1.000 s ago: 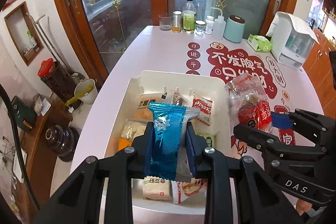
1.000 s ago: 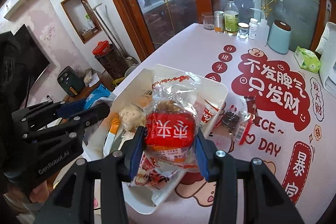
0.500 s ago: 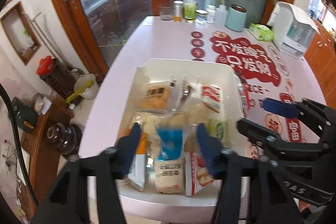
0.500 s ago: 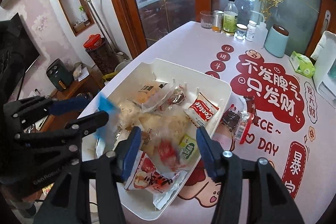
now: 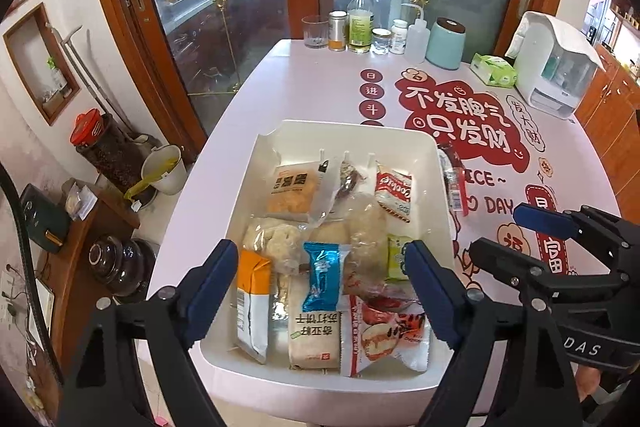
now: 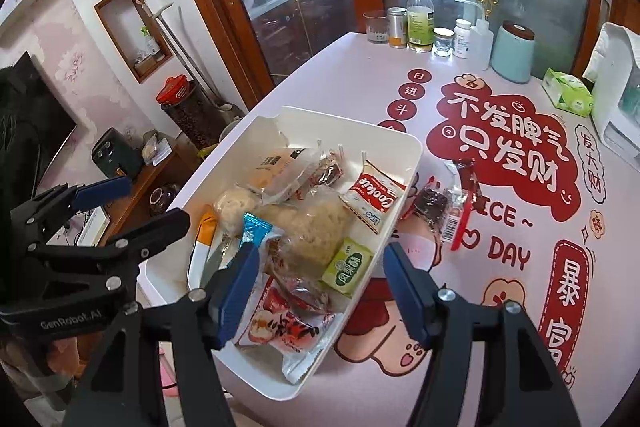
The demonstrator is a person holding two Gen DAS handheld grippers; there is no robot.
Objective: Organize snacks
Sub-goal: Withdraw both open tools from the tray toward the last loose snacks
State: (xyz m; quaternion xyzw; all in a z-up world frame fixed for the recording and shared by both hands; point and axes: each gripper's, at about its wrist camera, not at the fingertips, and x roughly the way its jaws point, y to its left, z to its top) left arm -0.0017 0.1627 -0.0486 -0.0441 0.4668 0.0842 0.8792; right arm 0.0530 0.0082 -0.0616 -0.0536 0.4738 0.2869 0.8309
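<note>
Presently both grippers hang over the white bin point(image 5: 434, 163) on the table point(image 5: 304, 91). Left gripper point(image 5: 320, 279) and right gripper point(image 6: 316, 267): jaws opening, nothing pinched. Snacks fill the bin; blue packet point(image 5: 322, 275) on top, two wrapped snacks point(image 6: 448, 211) at its 3 o'clock.

The tablecloth point(image 6: 520, 147) carries big white characters 不发脾气 只发财 on a red cloud, with "DAY" in red toward six o'clock of it and 暴富 in a red frame at four o'clock. Red dots at nine o'clock read 日, 进, 斗. In the white bin point(image 6: 408, 163), a red-and-white packet point(image 6: 374, 201) reads "Cookie". The left gripper point(image 6: 100, 203) bears "GenRobot.AI" – the right gripper point(image 5: 516, 235) "DAS".
</note>
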